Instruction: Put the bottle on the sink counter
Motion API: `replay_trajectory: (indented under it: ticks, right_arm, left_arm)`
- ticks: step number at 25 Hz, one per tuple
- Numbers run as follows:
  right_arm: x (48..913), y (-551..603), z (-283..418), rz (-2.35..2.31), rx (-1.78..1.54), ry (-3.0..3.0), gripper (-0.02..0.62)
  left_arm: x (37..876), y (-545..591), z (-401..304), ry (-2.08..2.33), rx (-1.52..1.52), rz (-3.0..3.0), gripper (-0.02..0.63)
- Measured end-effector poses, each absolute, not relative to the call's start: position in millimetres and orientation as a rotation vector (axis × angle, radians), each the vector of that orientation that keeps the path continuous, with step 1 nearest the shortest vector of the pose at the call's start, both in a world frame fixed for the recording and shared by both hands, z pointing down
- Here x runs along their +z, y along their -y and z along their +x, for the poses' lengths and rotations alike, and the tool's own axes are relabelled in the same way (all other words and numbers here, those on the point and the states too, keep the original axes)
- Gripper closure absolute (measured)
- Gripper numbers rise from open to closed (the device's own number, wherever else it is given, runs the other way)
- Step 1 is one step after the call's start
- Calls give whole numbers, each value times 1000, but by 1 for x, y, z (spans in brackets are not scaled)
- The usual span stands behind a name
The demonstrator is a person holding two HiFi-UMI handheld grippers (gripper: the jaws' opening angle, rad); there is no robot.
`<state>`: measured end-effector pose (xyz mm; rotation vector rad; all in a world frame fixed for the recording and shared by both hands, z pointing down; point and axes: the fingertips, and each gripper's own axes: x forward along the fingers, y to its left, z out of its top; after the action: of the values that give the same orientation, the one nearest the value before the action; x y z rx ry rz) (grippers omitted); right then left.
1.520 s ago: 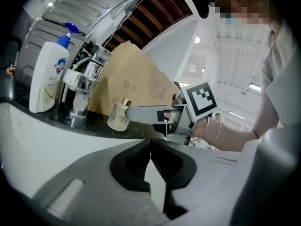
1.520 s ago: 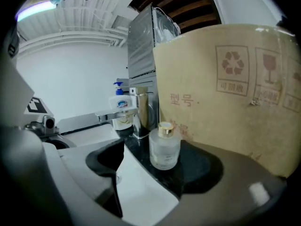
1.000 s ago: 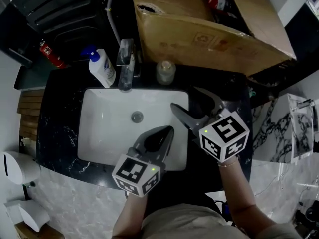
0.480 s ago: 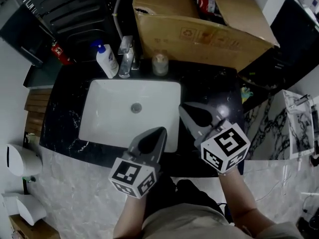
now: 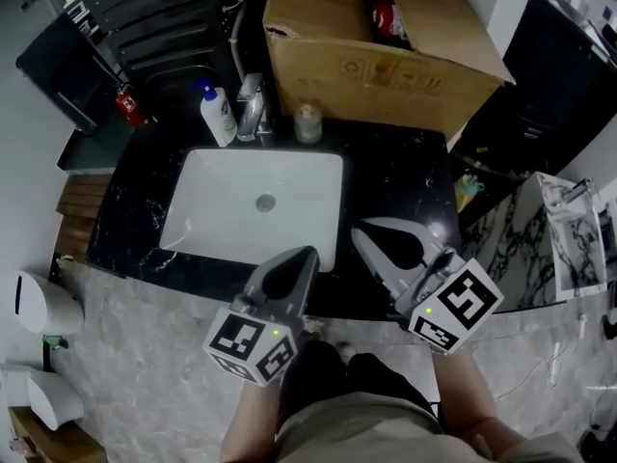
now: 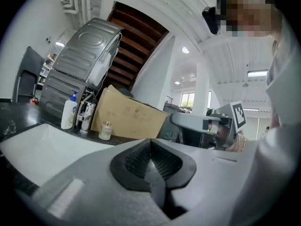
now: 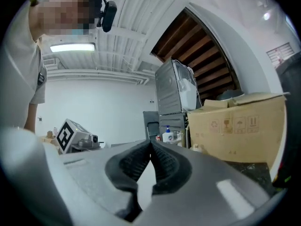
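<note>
The bottle (image 5: pixel 308 122), a small clear one with a pale cap, stands upright on the black sink counter (image 5: pixel 400 177) behind the basin, to the right of the faucet (image 5: pixel 253 107). It shows too in the left gripper view as the bottle (image 6: pixel 105 131). My left gripper (image 5: pixel 303 255) is shut and empty over the counter's front edge. My right gripper (image 5: pixel 359 232) hangs over the counter right of the basin; its jaws have just closed with nothing between them. Both grippers are far from the bottle.
A white soap dispenser (image 5: pixel 218 114) with a blue pump stands left of the faucet. A large open cardboard box (image 5: pixel 386 61) sits behind the counter. The white sink basin (image 5: pixel 202 230) lies left of both grippers. A red extinguisher (image 5: pixel 128 104) is at far left.
Both grippers pulled back from over the basin toward the counter's front edge. The right jaws went from wide open to shut. The bottle stayed put.
</note>
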<state>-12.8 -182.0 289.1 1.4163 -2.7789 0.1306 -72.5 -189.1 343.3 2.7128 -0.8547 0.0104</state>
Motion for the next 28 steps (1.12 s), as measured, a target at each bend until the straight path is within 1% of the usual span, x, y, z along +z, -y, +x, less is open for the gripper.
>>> replay_trajectory:
  ticks: [6, 11, 21, 28]
  right_arm:
    - [261, 136, -21, 1422, 29, 2825, 592]
    - [257, 106, -29, 1402, 10, 2868, 592]
    - [252, 65, -9, 1492, -33, 2886, 592]
    - [271, 49, 0, 1584, 112, 2919, 592]
  left_arm:
    - [315, 157, -73, 852, -44, 2770, 598]
    - [291, 136, -74, 867, -80, 2826, 598]
    - [281, 81, -70, 779, -141, 2868, 598]
    - [282, 66, -58, 748, -113, 2885, 598]
